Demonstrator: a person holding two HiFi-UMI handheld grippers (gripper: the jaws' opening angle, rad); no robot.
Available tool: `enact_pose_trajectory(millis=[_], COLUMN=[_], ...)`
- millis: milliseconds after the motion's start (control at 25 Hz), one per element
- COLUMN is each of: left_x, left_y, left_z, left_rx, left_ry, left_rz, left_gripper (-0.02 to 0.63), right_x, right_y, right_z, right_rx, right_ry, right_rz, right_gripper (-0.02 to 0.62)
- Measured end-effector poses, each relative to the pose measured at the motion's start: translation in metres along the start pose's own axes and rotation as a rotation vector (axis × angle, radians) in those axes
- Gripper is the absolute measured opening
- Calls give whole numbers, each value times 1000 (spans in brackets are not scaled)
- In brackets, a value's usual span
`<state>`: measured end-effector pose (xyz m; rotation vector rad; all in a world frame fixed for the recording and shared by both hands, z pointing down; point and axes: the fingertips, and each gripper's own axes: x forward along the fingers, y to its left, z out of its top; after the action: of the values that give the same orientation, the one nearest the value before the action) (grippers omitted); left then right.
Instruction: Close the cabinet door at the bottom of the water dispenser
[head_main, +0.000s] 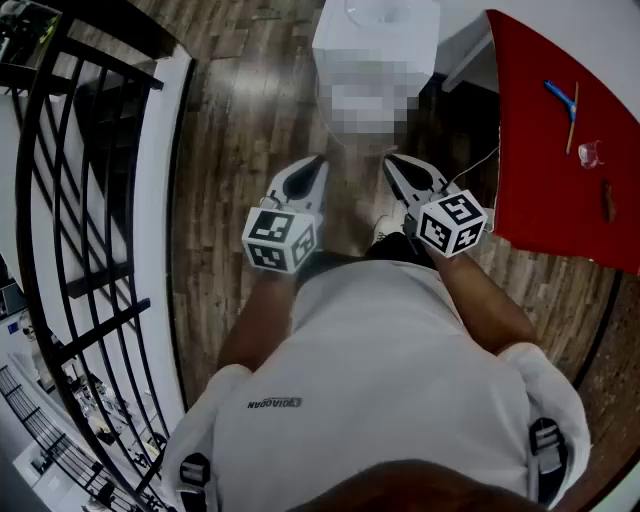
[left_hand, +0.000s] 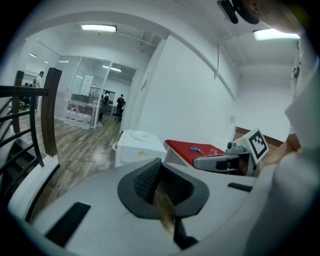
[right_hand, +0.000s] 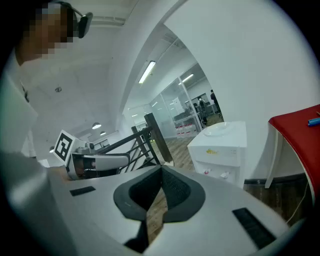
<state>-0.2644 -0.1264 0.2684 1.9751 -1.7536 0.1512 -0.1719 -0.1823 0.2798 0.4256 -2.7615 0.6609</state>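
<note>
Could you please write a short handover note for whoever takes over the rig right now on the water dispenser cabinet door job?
Left gripper: fingers shut, nothing between them, held up in front of the person's body.
Right gripper: the same, shut and empty.
Water dispenser: stands on the wood floor straight ahead, beside the red table; neither gripper touches it.
Done: cannot tell; the lower cabinet door is hidden in every view.
Left: check the door first; if it stands ajar, push it shut.
</note>
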Motion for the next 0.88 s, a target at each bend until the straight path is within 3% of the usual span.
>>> enact_pose_trajectory(millis=[360, 600, 880], left_x=[-55, -82, -114], left_y=[-39, -49, -61], left_z=[61, 57, 44], left_rx=[58, 92, 117], left_ry=[-103, -93, -116], left_rz=[-75, -137, -174], left_gripper=[-5, -5, -5], right_x=[-41, -61, -88], right_y=[62, 91, 117], right_z=[46, 51, 29], right_rx=[3, 13, -1], right_ry=[-103, -206, -222], right_rz=[52, -3, -101], right_gripper=[25, 23, 23])
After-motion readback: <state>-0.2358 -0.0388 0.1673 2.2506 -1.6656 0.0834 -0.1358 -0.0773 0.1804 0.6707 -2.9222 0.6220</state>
